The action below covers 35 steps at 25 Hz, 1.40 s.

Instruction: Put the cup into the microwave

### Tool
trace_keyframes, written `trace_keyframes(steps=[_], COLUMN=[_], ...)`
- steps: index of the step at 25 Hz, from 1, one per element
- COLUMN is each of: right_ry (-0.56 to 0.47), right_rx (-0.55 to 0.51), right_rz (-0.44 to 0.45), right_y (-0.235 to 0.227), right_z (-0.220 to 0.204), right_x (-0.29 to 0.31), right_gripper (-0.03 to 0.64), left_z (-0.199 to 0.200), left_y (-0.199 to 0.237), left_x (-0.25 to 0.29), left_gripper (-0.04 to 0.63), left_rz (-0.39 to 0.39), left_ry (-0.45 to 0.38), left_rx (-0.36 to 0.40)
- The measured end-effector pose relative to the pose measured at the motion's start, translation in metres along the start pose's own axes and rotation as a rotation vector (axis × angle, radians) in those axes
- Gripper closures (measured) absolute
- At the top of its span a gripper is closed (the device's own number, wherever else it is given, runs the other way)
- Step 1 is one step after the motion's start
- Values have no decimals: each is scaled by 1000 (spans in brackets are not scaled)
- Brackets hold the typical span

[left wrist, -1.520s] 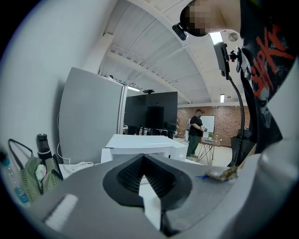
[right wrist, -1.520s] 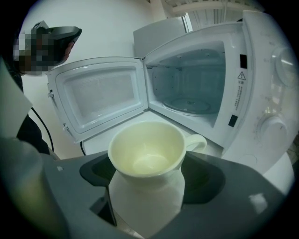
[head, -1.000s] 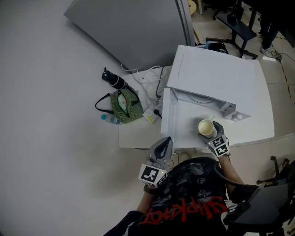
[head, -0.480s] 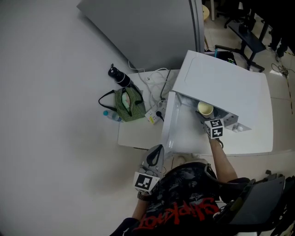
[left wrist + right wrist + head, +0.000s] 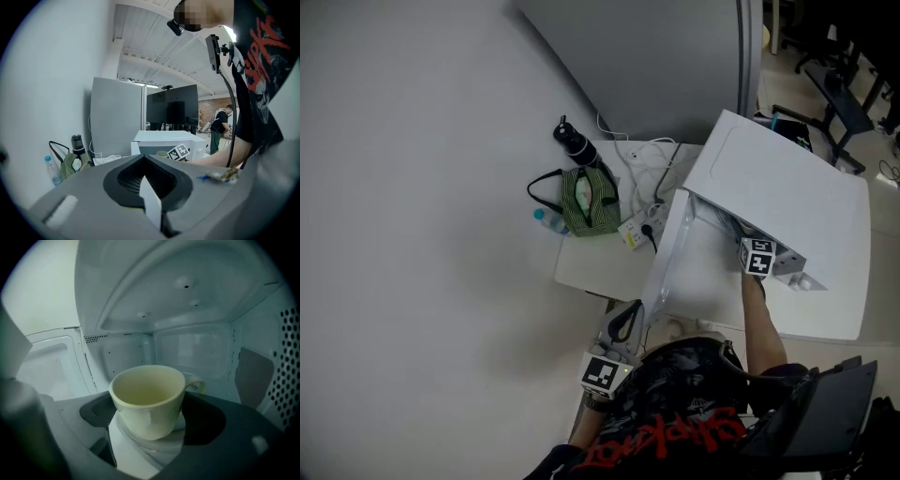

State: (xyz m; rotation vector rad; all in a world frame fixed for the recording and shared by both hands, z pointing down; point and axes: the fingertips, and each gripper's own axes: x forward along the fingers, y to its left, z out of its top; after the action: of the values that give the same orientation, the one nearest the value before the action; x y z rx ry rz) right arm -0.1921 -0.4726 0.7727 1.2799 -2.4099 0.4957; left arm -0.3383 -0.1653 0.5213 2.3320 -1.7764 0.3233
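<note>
- Desk (image 5: pixel 591 267): white, set against a pale wall (image 5: pixel 56 70) and a grey partition (image 5: pixel 656 56).
- Far-left corner: a black bottle (image 5: pixel 574 145), a green bag (image 5: pixel 589 202) and a water bottle (image 5: pixel 548 218) are grouped together; a power strip (image 5: pixel 639 228) with white cables lies beside them.
- Right end: a white microwave (image 5: pixel 787 206) is placed there, its door (image 5: pixel 670 253) swung open.
- Cup (image 5: pixel 147 397): cream, upright, held inside the microwave cavity by the right gripper (image 5: pixel 150 420), whose fingers are spread wide round it.
- Left gripper (image 5: pixel 151 208): kept at the near edge, fingers closed together on nothing.
- Room: office chairs (image 5: pixel 844 103), a dark screen (image 5: pixel 171 110) and a person (image 5: pixel 219 129) are seen behind.
</note>
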Motion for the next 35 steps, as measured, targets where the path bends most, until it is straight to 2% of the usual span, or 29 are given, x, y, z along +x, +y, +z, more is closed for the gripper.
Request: trace_keyframes(steps=[7,10,16,20,23,25,26,28,32,35], right_ry=[15,42,-27,-35,-56,-73,-78,-91,-83,-47], right_rx=[12,75,225,227,178,127,99,37,-77,-133], right_rz=[-18,-9,-8,27,39,61,79,124,211,261], right_y=[-8,-5,13,38,56,72,82,100,134,152], right_z=[0,-7,-12,-19,-13,-5,-1,8,16,12], right_x=[6,0,-53,-98,-140,-167,-181,-211,-264,-290], right_gripper=[195,173,177,298,449,588,617,617,615,615], left_z=[9,11,14,12,10,10,11,12,19,30], left_y=[-15,-17,-20,-22,-27,-26,-25,-27,-36,-42], left_x=[-5,-4,-8,-14,-15,-15,-15,-15,-13,-13], left_gripper=[592,592,592,592,592,592,592,592,592,592], left_rz=[-75,-100,-159,-219,-292,-341,-366,-414,-500,-480], left_ry=[-72,-88,-123,-145,-162,-176,-182,-187,-185,-190], left_rx=[-3,7,-12,-27,-57,-118,-148,-168,-117,-114])
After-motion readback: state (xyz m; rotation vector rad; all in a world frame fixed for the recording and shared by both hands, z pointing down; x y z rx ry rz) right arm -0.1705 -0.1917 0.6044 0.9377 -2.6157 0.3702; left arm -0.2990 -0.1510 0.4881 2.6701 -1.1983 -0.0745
